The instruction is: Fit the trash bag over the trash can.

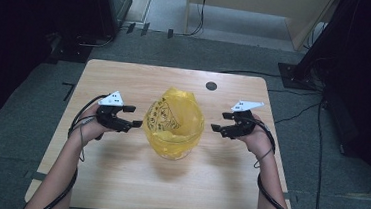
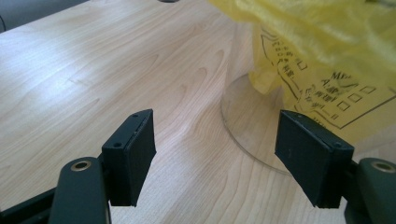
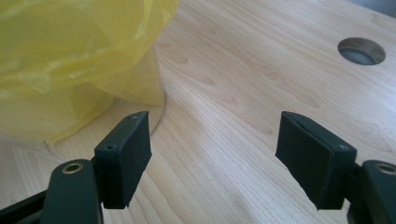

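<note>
A yellow plastic bag with black printing lines a clear round container at the middle of the wooden table. My left gripper hovers just left of the bag, open, jaws pointing at it with nothing between them. My right gripper hovers just right of the bag, also open and empty. In the left gripper view the bag hangs over the container's rim beyond the right jaw. In the right gripper view the bag lies beyond the left jaw.
A round cable hole sits in the table near its far edge; the right gripper view has this hole at upper right. Dark equipment and cables stand on the grey floor around the table.
</note>
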The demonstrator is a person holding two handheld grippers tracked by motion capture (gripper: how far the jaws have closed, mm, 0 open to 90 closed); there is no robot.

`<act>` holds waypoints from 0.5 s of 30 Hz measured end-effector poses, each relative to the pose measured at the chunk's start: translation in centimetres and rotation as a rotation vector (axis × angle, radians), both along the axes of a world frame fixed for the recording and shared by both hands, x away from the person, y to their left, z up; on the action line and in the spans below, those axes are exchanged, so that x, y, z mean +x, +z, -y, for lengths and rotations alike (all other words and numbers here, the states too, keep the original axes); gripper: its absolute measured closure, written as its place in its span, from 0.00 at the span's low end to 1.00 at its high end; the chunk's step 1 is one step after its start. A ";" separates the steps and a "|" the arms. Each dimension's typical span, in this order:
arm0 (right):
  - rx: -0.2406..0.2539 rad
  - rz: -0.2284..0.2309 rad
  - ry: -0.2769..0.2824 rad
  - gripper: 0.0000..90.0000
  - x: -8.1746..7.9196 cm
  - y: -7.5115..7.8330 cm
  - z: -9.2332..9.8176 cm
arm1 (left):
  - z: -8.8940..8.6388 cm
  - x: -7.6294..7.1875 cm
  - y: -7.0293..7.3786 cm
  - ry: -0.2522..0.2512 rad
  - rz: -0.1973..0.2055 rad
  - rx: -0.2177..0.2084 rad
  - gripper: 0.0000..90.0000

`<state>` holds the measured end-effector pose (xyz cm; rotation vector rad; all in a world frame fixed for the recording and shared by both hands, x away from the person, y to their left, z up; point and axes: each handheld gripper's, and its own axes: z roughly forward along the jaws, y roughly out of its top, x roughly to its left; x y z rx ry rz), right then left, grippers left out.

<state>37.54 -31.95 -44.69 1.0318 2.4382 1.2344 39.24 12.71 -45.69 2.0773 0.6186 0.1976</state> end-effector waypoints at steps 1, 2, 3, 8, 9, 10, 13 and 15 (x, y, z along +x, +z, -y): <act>-0.001 0.002 0.004 0.29 0.0 -0.3 0.0 | 0.0 0.1 -0.2 -0.002 -0.002 0.000 0.31; -0.005 0.012 0.006 0.29 0.1 -0.5 0.1 | -0.1 0.1 -0.3 -0.001 -0.003 -0.002 0.31; -0.007 0.015 0.007 0.29 0.1 -0.8 0.1 | -0.1 0.2 -0.5 0.002 -0.003 -0.007 0.31; 0.015 0.012 -0.018 0.29 0.3 -2.0 0.5 | -0.5 0.5 -1.5 0.020 -0.015 -0.001 0.31; 0.014 0.017 -0.023 0.29 0.4 -2.3 0.5 | -0.6 0.5 -1.8 0.024 -0.014 0.000 0.31; 0.014 0.016 -0.032 0.30 0.4 -2.5 0.6 | -0.6 0.6 -2.0 0.027 -0.015 0.004 0.31; 0.011 0.013 -0.045 0.29 0.5 -3.1 0.8 | -0.8 0.7 -2.6 0.036 -0.013 0.016 0.31; 0.010 0.009 -0.049 0.29 0.6 -3.6 0.9 | -0.8 0.8 -3.1 0.036 -0.024 0.009 0.31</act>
